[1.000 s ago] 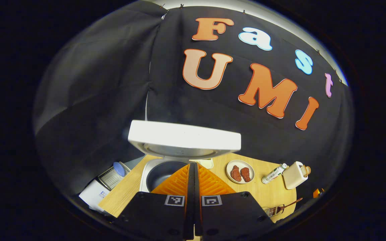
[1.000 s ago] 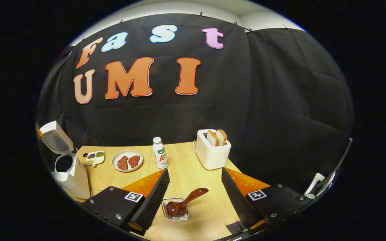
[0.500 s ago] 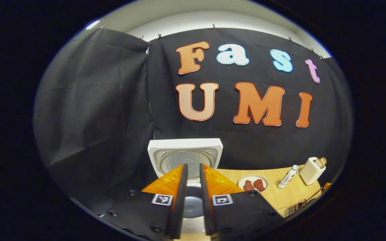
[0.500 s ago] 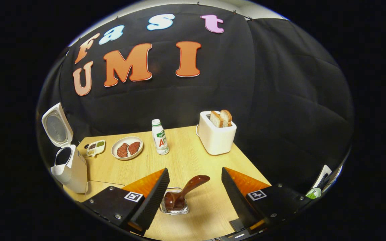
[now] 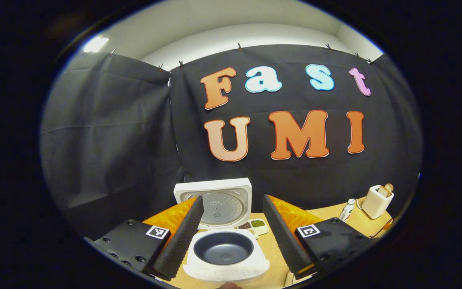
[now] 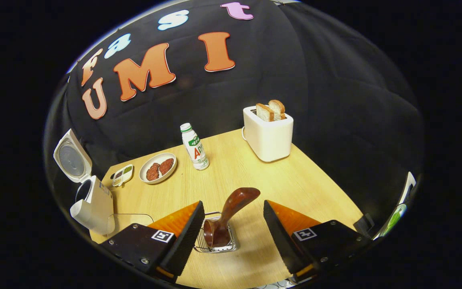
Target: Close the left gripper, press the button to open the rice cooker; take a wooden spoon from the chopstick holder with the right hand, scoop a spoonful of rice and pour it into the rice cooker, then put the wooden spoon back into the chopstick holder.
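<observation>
Since the earlier frames the left tool (image 5: 231, 212) has gone from pressed together to spread wide and has drawn back from the rice cooker (image 5: 226, 257), while the right tool (image 6: 233, 212) has come lower over the chopstick holder (image 6: 215, 241).

In the left gripper view the rice cooker sits on the table (image 5: 273, 257) between the spread fingers, touched by neither. Its lid (image 5: 215, 200) stands upright at the back, and the dark inner pot (image 5: 223, 248) lies open to view. A small divided dish (image 5: 257, 225) sits just behind the cooker to its right. Farther off to the right stand a bottle (image 5: 348, 208) and a toaster (image 5: 377, 196).

In the right gripper view the tool is spread, holding nothing. The wire chopstick holder stands on the table (image 6: 295, 184) between the fingers, nearer the left one. The wooden spoon (image 6: 229, 214) rests in it, bowl down, handle leaning up and to the right. Near the left edge is the rice cooker (image 6: 92, 200) with its lid raised. Beside it lie the divided dish (image 6: 122, 175) and a plate (image 6: 158, 167) with two reddish pieces. The bottle (image 6: 195, 146) stands upright behind them, and the toaster (image 6: 269, 132) with two slices of bread (image 6: 270, 110) sits at the far side
</observation>
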`<move>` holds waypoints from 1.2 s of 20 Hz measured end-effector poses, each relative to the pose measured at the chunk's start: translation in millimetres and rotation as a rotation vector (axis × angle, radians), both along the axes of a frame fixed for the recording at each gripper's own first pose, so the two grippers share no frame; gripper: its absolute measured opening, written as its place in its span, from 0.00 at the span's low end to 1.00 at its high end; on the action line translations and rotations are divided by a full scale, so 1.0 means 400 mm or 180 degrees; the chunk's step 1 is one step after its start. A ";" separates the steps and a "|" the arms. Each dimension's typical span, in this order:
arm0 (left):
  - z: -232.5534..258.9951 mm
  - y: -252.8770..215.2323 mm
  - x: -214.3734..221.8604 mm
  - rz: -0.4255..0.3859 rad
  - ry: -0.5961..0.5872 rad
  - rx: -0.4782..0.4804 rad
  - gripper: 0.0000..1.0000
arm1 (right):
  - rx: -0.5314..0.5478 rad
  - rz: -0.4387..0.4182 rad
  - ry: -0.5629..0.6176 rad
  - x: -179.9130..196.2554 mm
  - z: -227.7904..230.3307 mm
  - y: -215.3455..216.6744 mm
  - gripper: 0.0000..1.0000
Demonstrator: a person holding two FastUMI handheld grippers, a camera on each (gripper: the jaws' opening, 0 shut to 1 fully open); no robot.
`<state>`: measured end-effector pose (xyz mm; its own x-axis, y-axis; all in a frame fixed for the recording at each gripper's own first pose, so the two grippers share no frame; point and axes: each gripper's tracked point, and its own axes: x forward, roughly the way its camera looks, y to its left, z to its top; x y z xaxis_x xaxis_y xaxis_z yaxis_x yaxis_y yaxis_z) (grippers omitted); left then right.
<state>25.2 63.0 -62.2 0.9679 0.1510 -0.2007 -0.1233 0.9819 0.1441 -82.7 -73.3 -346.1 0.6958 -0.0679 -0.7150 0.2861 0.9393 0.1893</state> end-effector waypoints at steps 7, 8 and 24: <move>0.063 -0.101 -0.031 -0.0036 -0.0396 0.0384 0.96 | 0.0287 0.0094 -0.0233 0.034 -0.060 0.019 0.71; 0.063 -0.119 -0.032 -0.0052 -0.0408 0.0382 0.96 | 0.0317 0.0082 -0.0249 0.037 -0.072 0.017 0.68; 0.009 -0.211 -0.009 -0.0237 -0.0251 0.0306 0.99 | 0.0643 0.0136 -0.0245 -0.013 -0.091 0.052 0.23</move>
